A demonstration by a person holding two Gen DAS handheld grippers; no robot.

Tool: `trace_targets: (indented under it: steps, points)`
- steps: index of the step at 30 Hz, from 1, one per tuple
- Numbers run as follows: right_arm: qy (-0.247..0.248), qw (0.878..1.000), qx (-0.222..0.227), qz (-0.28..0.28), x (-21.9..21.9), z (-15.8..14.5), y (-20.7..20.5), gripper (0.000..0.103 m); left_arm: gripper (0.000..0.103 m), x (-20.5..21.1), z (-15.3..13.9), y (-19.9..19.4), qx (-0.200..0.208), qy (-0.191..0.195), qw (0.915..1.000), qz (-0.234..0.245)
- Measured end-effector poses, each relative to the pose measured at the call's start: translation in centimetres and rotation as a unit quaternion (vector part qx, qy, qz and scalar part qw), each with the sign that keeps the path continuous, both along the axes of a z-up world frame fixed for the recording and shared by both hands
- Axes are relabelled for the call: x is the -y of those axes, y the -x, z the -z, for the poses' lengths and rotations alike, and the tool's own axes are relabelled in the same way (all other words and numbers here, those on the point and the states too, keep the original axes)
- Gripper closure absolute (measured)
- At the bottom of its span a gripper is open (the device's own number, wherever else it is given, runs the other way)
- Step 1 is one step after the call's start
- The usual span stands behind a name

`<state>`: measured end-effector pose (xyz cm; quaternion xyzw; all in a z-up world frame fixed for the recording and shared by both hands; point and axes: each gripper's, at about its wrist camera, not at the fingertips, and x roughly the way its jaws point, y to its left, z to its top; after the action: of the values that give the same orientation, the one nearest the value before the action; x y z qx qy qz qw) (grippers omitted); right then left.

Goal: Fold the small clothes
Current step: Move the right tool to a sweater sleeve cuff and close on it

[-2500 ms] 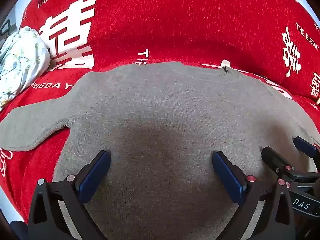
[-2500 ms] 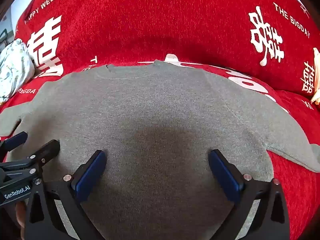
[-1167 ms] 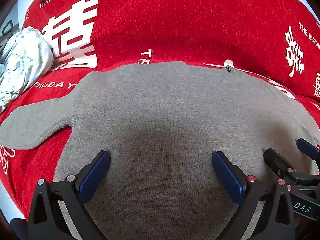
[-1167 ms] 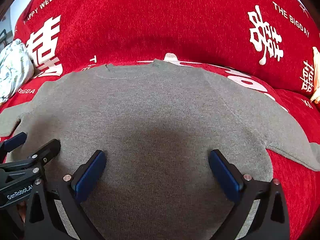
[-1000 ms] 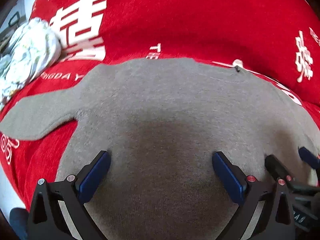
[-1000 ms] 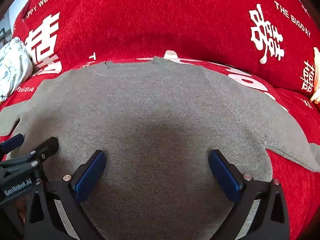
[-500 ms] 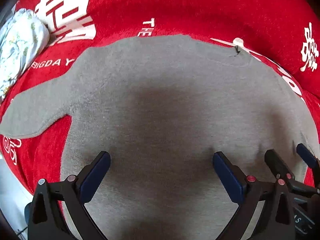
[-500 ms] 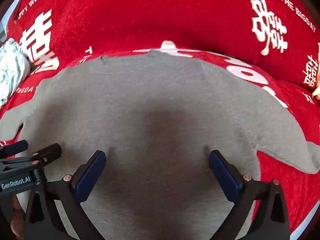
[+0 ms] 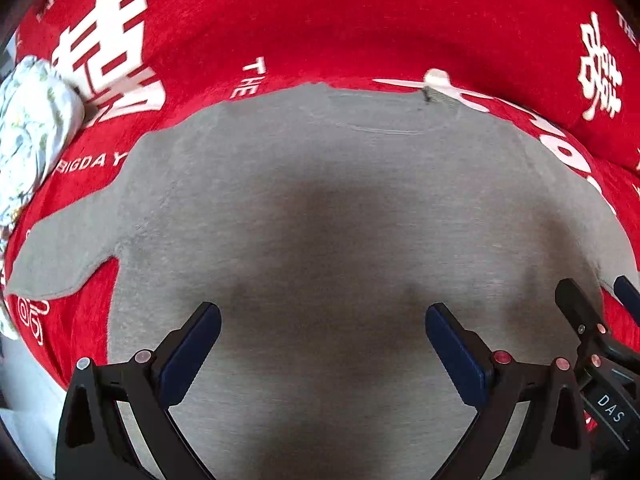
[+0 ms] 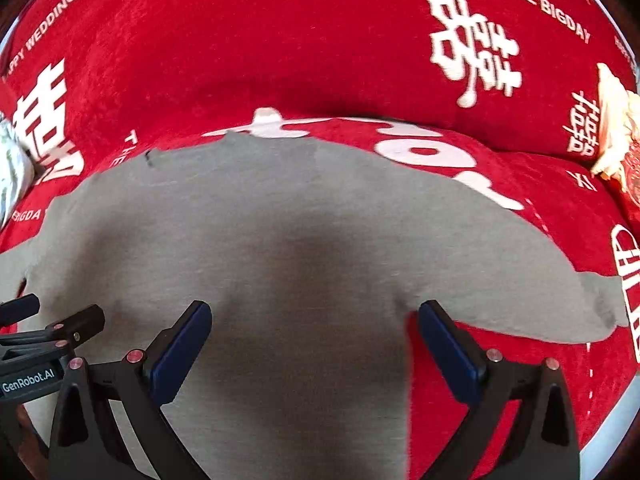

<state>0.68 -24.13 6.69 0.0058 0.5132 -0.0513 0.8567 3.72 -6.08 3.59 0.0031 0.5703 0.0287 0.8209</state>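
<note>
Since the grey sweater (image 9: pixel 320 208) lies spread flat, neckline away and both sleeves out, I judge no fold has been made yet. Left gripper (image 9: pixel 320 340) and right gripper (image 10: pixel 312 336) hang side by side over the lower body of the sweater, jaws wide apart, holding nothing; contact with the cloth is unclear. Likely set to pinch the hem, which is out of view. Sweater is a soft matte knit, limp, and should drape. Beneath it: red plush cover (image 10: pixel 320 60) with white lettering. Crumpled floral cloth (image 9: pixel 28 132) far left of the left gripper.
</note>
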Motion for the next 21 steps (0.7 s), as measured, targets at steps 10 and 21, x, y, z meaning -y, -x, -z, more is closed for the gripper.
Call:
trace_targets:
  steps: [10, 21]
  points:
    - [0.011, 1.000, 0.011, 0.026, 3.7, -0.9, 0.6, 0.000, 0.000, 4.7, -0.7, -0.4, 0.011, -0.011, 0.9995, 0.029]
    - [0.024, 0.997, 0.019, 0.068, 8.9, -1.6, 1.8, 0.000, 0.000, 11.2, -1.2, -1.1, 0.018, -0.017, 0.9972, 0.071]
